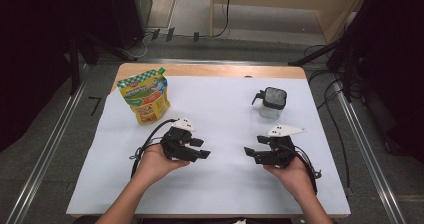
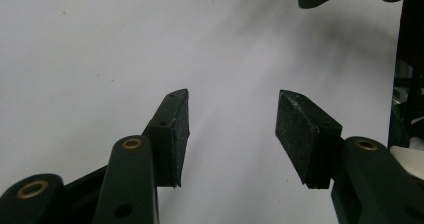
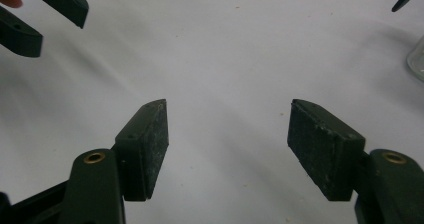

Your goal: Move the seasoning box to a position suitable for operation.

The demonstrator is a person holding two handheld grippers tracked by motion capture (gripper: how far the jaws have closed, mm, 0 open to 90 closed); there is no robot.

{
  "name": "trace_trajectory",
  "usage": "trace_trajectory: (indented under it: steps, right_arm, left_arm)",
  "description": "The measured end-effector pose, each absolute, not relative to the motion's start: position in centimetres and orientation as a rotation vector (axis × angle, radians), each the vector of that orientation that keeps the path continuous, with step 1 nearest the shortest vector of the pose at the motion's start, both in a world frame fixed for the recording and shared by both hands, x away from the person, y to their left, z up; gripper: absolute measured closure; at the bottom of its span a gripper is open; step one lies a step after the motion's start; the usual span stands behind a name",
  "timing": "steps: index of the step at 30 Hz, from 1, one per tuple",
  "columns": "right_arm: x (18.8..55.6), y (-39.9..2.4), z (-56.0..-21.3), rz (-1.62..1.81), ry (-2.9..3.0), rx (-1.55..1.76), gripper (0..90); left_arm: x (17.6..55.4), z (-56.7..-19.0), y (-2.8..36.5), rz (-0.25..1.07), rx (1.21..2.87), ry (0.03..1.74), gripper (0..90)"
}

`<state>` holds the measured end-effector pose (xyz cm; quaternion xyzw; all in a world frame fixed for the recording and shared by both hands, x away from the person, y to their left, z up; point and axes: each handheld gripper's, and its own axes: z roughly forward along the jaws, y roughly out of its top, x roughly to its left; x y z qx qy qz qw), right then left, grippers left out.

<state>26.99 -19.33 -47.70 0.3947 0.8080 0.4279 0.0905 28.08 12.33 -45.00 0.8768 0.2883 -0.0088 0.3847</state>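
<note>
Your left gripper [image 1: 200,149] and right gripper [image 1: 251,153] face each other low over the white sheet [image 1: 225,129], both with jaws spread and nothing between them. The pouch [image 1: 144,95] stands at the far left, the jar [image 1: 272,103] at the far right, both well apart from the grippers.

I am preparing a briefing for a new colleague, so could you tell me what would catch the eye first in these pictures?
The bright yellow and green printed pouch stands at the far left of the white-covered table. Opposite, at the far right, stands a clear container with a black lid. Nearer, hands hold the left gripper and the right gripper, jaws open and empty, facing each other.
</note>
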Motion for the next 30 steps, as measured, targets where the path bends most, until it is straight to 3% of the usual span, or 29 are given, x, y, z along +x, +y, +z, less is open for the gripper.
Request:
trace_trajectory:
  steps: [9, 30]
  right_arm:
    - [26.59, -19.4, -47.42, 1.224, 2.407, 1.121, 37.0]
    - [26.6, -19.94, -47.54, 1.181, 2.395, 1.176, 37.4]
  left_arm:
    - [27.81, -45.29, 12.44, 0.007, 2.267, 0.706, 41.6]
    - [27.88, -45.1, 13.02, -0.01, 2.247, 0.683, 41.4]
